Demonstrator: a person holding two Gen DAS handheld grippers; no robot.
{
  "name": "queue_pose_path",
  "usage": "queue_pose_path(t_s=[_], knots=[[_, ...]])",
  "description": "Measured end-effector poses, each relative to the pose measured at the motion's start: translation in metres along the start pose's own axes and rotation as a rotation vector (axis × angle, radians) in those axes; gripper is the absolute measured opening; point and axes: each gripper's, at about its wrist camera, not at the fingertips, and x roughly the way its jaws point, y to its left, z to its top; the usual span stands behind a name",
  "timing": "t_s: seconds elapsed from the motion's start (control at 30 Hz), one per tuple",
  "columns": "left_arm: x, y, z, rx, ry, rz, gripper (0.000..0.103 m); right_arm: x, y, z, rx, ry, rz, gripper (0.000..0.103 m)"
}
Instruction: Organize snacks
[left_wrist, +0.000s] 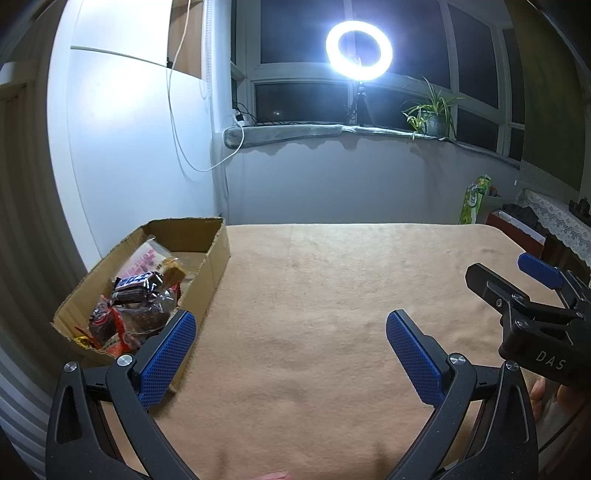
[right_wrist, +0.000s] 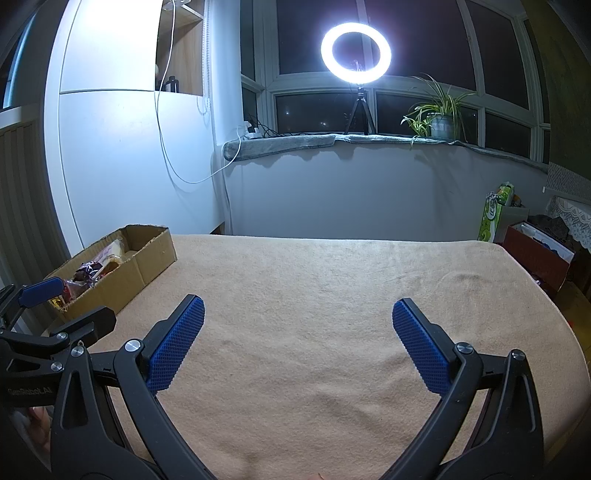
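Note:
An open cardboard box (left_wrist: 216, 258) stands at the left edge of a table covered with a tan cloth (left_wrist: 332, 295). It holds several wrapped snacks (left_wrist: 136, 295): a dark bar, red packets and a pink-and-white bag. The box also shows in the right wrist view (right_wrist: 147, 262), with the snacks (right_wrist: 92, 271) partly hidden by its wall. My left gripper (left_wrist: 291, 328) is open and empty, just right of the box. My right gripper (right_wrist: 299, 317) is open and empty over bare cloth. It also shows in the left wrist view (left_wrist: 532, 291) at the right edge.
A white wall is close behind the box. A ring light (right_wrist: 351, 51) on a tripod and a potted plant (right_wrist: 439, 114) stand on the window sill. A green carton (right_wrist: 493, 214) and a red box (right_wrist: 535, 254) sit beyond the table's right end.

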Motion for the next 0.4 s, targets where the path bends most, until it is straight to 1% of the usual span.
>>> queue_pose_path(t_s=[0.17, 0.27, 0.4], knots=[[0.0011, 0.0015, -0.0006, -0.006, 0.001, -0.024, 0.103, 0.0006, 0.0011, -0.0024, -0.001, 0.002, 0.0, 0.103], [-0.0019, 0.0034, -0.0021, -0.012, -0.031, 0.022, 0.103, 0.0012, 0.0015, -0.0033, 0.0, 0.006, -0.001, 0.103], [-0.0031, 0.005, -0.0025, -0.014, -0.028, 0.033, 0.102, 0.002, 0.0017, -0.0039, -0.001, 0.006, -0.002, 0.103]])
